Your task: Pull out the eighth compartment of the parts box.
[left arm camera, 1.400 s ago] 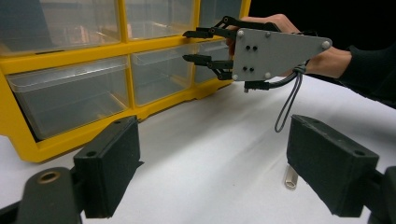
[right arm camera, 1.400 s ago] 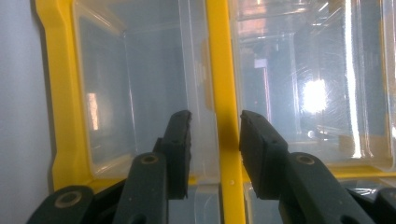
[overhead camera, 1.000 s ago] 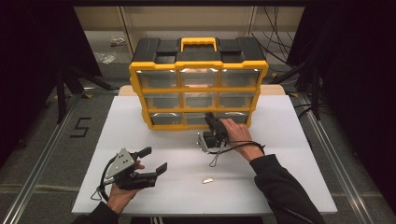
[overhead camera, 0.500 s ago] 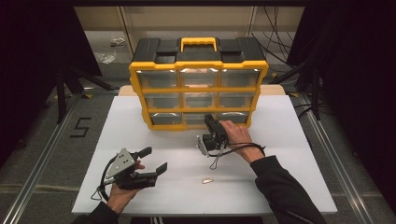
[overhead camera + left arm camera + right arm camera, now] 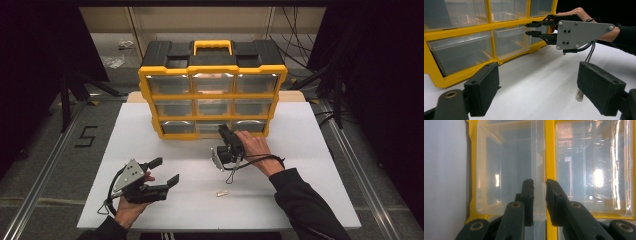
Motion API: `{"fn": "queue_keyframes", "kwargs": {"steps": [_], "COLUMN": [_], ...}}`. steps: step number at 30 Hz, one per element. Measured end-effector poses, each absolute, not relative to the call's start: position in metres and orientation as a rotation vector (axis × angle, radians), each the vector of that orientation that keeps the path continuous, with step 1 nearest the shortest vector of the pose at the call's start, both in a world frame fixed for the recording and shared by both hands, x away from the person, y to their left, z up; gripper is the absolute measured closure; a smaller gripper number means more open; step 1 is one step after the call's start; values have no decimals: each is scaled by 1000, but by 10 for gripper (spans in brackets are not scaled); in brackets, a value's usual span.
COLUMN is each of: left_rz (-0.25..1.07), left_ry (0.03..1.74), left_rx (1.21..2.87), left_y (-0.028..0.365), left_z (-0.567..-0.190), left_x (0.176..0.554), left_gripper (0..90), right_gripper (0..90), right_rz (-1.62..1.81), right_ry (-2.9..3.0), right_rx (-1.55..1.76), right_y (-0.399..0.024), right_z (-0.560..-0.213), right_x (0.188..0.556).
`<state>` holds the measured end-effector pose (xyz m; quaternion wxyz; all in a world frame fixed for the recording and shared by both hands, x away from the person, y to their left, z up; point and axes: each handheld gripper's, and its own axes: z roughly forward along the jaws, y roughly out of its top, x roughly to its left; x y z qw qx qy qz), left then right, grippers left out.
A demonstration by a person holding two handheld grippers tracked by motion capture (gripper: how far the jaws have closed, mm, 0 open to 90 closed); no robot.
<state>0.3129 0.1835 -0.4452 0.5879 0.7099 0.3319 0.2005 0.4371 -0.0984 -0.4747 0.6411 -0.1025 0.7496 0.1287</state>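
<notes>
Yellow plastic drawer cabinet (image 5: 212,90) stands at the white table (image 5: 310,165) rear. Right hand-held gripper (image 5: 539,185), turned sideways, pinches the front lip of the clear bottom-row drawer (image 5: 506,167), slightly pulled out. Grip looks thin; a skewed pull may slip or jam. Left hand-held gripper (image 5: 162,171) rests open, near small pale cylinder (image 5: 221,193).

The organizer (image 5: 212,90) is set at the table's (image 5: 310,150) far edge. A small tube (image 5: 221,193) is laid before it, between the grippers.
</notes>
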Motion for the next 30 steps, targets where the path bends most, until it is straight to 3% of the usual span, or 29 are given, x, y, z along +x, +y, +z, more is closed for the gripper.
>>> {"fn": "queue_keyframes", "kwargs": {"steps": [30], "left_rz": [474], "left_ry": [778], "left_rx": [1652], "left_y": [184], "left_z": [-445], "left_x": [314], "left_gripper": [176], "right_gripper": [776], "right_rz": [317], "right_ry": [1709], "right_rx": [-277], "right_y": [-103], "right_z": [-476], "right_x": [413]}}
